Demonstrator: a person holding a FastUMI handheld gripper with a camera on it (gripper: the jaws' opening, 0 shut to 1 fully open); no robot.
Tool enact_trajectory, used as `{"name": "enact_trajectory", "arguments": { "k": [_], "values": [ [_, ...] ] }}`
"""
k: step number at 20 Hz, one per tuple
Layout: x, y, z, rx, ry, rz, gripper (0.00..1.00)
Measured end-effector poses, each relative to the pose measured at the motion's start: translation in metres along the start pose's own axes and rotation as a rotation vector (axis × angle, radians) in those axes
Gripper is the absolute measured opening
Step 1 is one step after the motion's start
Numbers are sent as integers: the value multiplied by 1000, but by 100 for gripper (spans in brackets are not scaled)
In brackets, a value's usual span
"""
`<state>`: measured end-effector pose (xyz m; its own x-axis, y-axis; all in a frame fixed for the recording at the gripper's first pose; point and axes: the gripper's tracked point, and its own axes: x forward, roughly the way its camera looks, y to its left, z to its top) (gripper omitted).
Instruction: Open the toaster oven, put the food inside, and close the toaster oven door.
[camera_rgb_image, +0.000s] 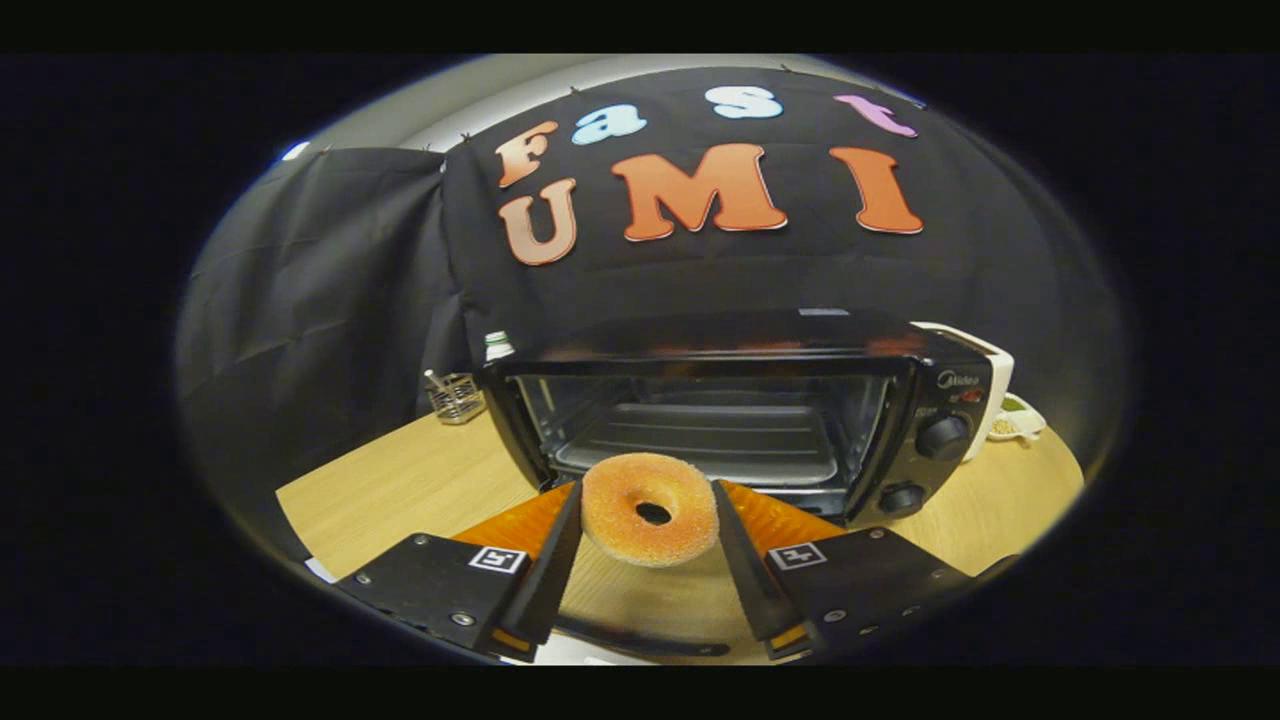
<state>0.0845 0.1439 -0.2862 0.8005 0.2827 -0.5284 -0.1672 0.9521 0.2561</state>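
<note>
While the hand-held gripper (648, 520) clamps the sugared doughnut (650, 508) between its 2 fingers at lower centre, the toaster oven (740, 415) stands open beyond on the tabletop (400, 490).

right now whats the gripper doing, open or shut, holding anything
gripper: shut on the round sugar-coated doughnut, one finger pressed on each side, held just ahead of the open black toaster oven.

Black cloth wall (330, 270) hangs in creased folds behind a light wooden table (420, 480), with a wire mesh holder (455, 397) at ten o'clock and a pale ceiling strip (520, 85) at twelve.
</note>
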Motion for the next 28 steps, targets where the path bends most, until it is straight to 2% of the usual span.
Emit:
{"name": "enact_trajectory", "arguments": {
  "k": [7, 15, 22, 28],
  "values": [
    [46, -19, 10, 51, -15, -81, 73],
    [56, -22, 13, 261, -52, -108, 74],
    [65, -20, 8, 578, -66, -130, 74],
    [79, -21, 8, 653, -87, -174, 74]
  ]
}}
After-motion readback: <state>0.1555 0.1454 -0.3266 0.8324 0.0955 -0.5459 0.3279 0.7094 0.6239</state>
